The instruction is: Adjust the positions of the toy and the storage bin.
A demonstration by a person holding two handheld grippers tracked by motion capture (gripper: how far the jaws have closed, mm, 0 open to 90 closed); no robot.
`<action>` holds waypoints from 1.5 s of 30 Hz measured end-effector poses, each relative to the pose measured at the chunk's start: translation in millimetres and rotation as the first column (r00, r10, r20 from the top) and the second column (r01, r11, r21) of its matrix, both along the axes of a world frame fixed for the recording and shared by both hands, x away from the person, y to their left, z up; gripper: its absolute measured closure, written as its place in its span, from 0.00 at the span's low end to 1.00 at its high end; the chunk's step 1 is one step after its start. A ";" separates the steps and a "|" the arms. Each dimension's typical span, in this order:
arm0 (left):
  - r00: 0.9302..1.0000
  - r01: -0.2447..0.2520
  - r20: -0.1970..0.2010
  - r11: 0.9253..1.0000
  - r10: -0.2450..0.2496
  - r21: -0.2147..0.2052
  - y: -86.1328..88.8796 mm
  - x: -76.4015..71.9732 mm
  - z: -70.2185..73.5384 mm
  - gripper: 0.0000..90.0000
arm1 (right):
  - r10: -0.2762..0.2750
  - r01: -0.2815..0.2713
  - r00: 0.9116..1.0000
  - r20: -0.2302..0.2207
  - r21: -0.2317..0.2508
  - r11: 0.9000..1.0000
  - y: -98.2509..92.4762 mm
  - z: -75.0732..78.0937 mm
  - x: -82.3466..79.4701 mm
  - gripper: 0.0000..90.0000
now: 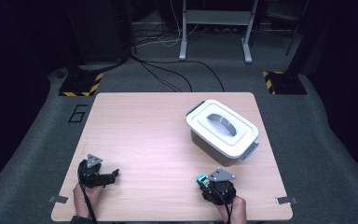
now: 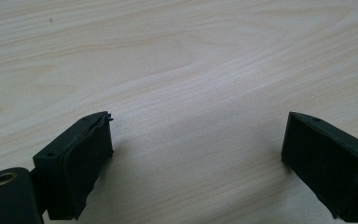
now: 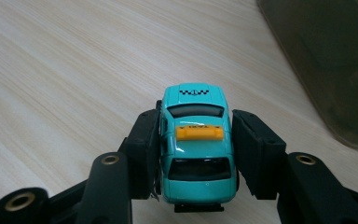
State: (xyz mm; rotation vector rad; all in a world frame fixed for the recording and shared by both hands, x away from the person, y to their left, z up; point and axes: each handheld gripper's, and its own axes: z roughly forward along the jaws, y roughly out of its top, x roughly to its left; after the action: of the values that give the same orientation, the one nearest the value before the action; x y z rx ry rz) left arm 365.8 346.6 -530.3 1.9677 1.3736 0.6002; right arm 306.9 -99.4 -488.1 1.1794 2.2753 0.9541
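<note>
I hold a little teal toy taxi in my right gripper, and its two black jaws squeeze the car's sides. The car sits just in front of the near corner of the storage box, close to it but not touching. The box has a white lid shut on top, with a grey handle lying flat in the middle, and its dark wall stands right beside the car's path. My left gripper is far to the left of the box, near the front edge of the wooden table, and its jaws are wide apart with only bare wood between them. Left of the box there is lots of open table. Right of the box the table edge is very near.
</note>
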 end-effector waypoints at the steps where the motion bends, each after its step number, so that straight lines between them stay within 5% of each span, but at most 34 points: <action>1: 1.000 0.000 0.000 1.000 0.000 0.000 0.0 0.0 0.0 0.09 | 0.001 -0.001 1.000 -0.002 -0.003 1.000 -1.6 0.3 -0.1 0.58; 27: 1.000 -0.007 0.003 1.000 0.007 -0.006 -0.6 -0.1 -0.5 0.09 | -0.151 0.151 0.989 -0.012 0.008 0.989 -52.6 -1.0 -7.2 0.58; 45: 1.000 0.000 -0.001 1.000 0.000 0.000 0.0 0.0 0.0 0.09 | -0.296 0.296 0.955 -0.002 -0.001 0.955 -99.8 -5.4 -3.0 0.58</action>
State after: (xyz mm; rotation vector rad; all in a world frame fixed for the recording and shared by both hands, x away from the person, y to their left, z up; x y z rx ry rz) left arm 365.9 346.6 -530.3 1.9680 1.3737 0.5995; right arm 303.9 -199.2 -493.5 1.4703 2.0223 0.8353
